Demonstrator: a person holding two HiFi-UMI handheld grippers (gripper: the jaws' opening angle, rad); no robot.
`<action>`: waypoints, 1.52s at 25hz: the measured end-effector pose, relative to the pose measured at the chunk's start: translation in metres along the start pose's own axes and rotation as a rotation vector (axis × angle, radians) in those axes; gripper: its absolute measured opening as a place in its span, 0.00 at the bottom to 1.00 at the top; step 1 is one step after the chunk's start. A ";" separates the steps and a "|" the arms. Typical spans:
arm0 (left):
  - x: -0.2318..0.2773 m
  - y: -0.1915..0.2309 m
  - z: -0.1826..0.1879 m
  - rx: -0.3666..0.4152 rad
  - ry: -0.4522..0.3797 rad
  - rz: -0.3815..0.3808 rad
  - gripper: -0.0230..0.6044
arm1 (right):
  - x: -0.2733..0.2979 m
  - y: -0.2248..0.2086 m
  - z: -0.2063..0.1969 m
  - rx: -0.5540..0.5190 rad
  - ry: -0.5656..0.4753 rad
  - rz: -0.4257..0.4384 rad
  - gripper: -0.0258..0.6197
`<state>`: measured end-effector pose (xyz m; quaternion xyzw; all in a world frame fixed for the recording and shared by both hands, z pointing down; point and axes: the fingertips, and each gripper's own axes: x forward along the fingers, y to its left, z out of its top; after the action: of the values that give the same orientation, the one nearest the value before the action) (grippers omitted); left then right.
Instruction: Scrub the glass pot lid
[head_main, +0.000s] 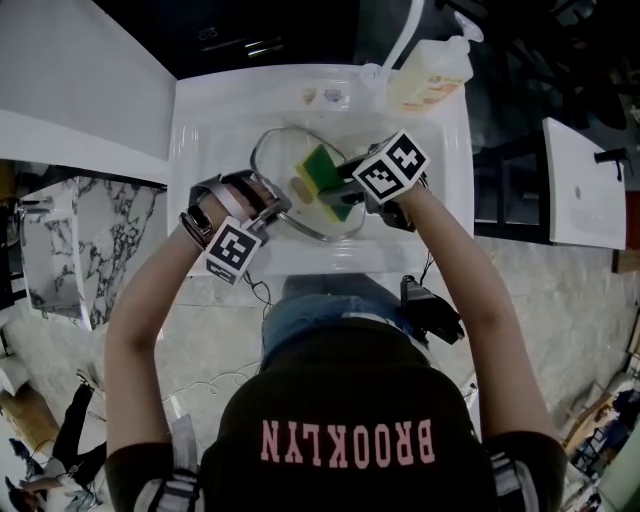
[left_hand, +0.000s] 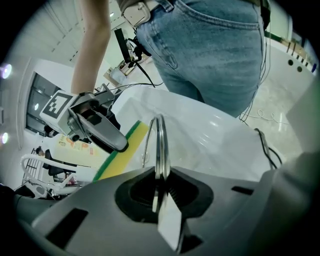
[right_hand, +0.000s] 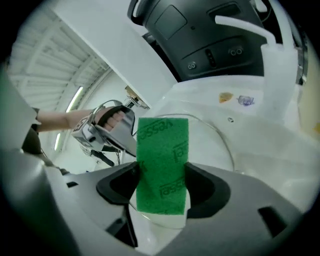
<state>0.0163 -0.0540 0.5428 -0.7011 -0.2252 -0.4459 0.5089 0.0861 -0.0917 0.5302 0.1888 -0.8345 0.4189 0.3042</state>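
Left gripper (head_main: 272, 212) is clamped on the rim of the glass pot lid (head_main: 282, 160), which sits tilted over the white sink (head_main: 205, 120). Right gripper (head_main: 338, 188) squeezes the green-and-yellow sponge (head_main: 318, 168), green side against the glass.

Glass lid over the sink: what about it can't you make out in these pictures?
- Middle of the glass lid: in the head view, the sponge and right gripper cover it.
- Grime or suds on it: the glass is see-through and too small in every view.
- Its face: the left gripper view shows it only edge-on.
- Tap: cut off by the head view's top edge.
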 end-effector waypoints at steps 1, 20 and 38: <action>0.000 0.000 0.000 0.002 0.001 0.001 0.10 | 0.006 0.006 0.001 0.028 0.003 0.021 0.46; -0.001 -0.002 0.001 0.026 -0.004 -0.001 0.10 | 0.057 0.009 -0.010 0.047 0.157 0.022 0.46; -0.002 -0.001 0.002 0.011 -0.014 -0.023 0.10 | 0.062 -0.055 -0.049 0.048 0.307 -0.016 0.46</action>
<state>0.0150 -0.0518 0.5416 -0.6988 -0.2393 -0.4457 0.5057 0.0886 -0.0869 0.6261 0.1362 -0.7665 0.4602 0.4268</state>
